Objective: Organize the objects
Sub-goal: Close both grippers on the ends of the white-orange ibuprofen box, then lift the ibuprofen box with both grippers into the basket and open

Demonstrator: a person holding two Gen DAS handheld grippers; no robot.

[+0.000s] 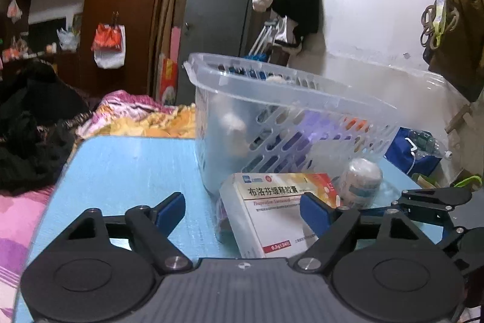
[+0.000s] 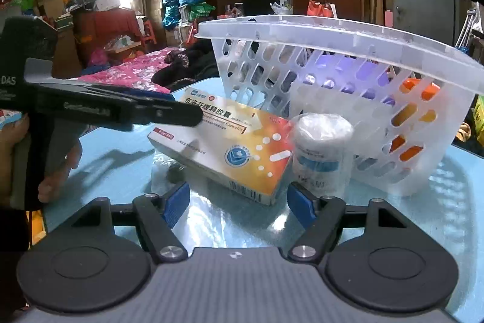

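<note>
A white and orange medicine box (image 1: 272,211) (image 2: 230,141) lies on the blue table (image 1: 127,171) (image 2: 121,168), propped on a clear plastic bag (image 2: 165,168). A wrapped white bandage roll (image 1: 361,180) (image 2: 322,150) stands beside it. Behind them is a clear slotted basket (image 1: 290,117) (image 2: 363,80) holding several items. My left gripper (image 1: 242,211) is open around the box's near end; in the right wrist view it (image 2: 181,111) reaches in from the left over the box. My right gripper (image 2: 239,202) is open, just in front of the box.
A bed with pink bedding (image 1: 133,114) (image 2: 133,71) and dark clothes (image 1: 27,126) lies beyond the table's far edge. A blue bag (image 1: 414,153) sits past the table by the white wall. Wardrobe, boxes and hanging bags fill the background.
</note>
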